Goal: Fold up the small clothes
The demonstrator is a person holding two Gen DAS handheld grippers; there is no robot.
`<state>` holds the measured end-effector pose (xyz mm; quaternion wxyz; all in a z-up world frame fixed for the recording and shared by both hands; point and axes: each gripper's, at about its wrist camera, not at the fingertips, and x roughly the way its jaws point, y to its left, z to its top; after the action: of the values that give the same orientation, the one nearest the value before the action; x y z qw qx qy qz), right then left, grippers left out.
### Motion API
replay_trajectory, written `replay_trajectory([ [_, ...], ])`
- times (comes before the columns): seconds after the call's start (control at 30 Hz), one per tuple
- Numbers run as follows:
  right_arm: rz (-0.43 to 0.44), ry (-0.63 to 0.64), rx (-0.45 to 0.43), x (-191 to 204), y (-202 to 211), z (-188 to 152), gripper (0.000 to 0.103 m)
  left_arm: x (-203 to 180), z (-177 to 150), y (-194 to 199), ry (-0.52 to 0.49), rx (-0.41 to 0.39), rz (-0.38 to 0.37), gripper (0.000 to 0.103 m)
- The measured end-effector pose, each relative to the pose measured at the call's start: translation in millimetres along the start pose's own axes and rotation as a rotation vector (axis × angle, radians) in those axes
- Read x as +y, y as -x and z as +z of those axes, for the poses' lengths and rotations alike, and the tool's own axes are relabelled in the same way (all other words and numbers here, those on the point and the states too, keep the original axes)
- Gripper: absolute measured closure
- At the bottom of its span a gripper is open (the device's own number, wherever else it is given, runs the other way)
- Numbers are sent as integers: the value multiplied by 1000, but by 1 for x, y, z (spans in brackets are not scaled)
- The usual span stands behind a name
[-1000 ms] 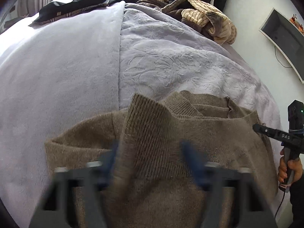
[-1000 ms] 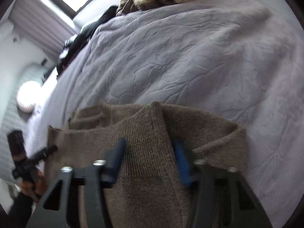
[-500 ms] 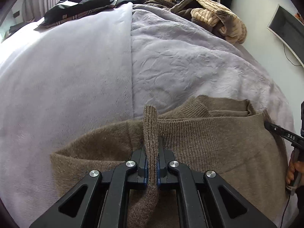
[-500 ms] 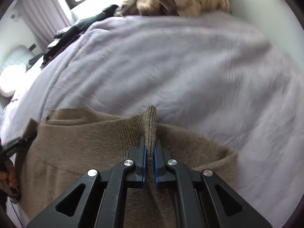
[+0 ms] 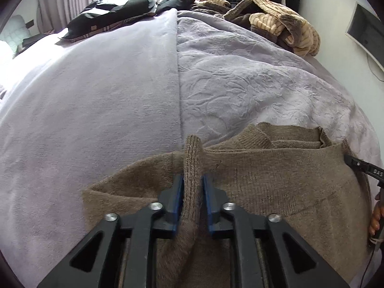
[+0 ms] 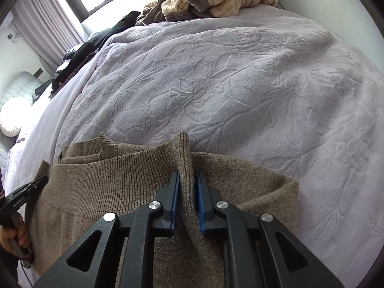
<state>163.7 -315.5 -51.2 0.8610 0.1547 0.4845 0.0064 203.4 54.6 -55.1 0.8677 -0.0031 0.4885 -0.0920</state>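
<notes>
Both my grippers pinch up the ribbed edge of a brown sweater lying on the bed just under and ahead of them. My left gripper has its blue pads close on either side of a raised ridge of knit, with a sliver of a gap showing on the right pad, so the hold looks light. My right gripper is clamped on a similar ridge further along the same edge, its pads pressed to the cloth on both sides. The sweater spreads flat between the two, its folded collar end lying ahead of the pinched edge (a second layer shows there).

I judge the step in hand to be lifting this edge to fold it over. To do it well I should firm up the left pinch before rising, then raise both grippers together and level, so the edge stays taut and straight between them. Carrying it forward in one even sweep should lay it square on the layer ahead. Knit this soft will sag and stretch, so uneven height would likely skew the fold.

A heap of striped clothes sits far ahead, well apart.
</notes>
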Motion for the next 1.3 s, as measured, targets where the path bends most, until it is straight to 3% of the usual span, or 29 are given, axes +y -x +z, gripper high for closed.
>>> replay_trajectory([
  [0.03,2,-16,0,-2,2,-1,88,1,0,3,-1,-10,72,8],
  [0.07,3,-33,0,-4,3,-1,88,3,-2,11,-7,-58,142,6],
  [0.4,-53,-83,2,-9,32,-11,83,27,-22,27,20,-27,136,6],
  [0.5,-32,-97,2,-8,50,-20,83,32,-33,38,55,-1,120,6],
  [0.6,19,-95,4,-2,72,-39,82,37,-56,58,90,12,51,6],
  [0.67,56,-92,10,2,84,-55,69,43,-76,72,113,24,16,6],
  [0.73,93,-90,11,7,97,-77,46,49,-93,84,134,33,-6,6],
  [0.93,227,-163,43,5,125,-146,46,74,-151,111,266,67,-82,6],
  [1.13,377,-370,102,-21,130,-213,46,73,-187,114,363,113,-216,6],
  [1.3,451,-544,30,-45,122,-220,46,65,-193,104,513,142,-385,6],
])
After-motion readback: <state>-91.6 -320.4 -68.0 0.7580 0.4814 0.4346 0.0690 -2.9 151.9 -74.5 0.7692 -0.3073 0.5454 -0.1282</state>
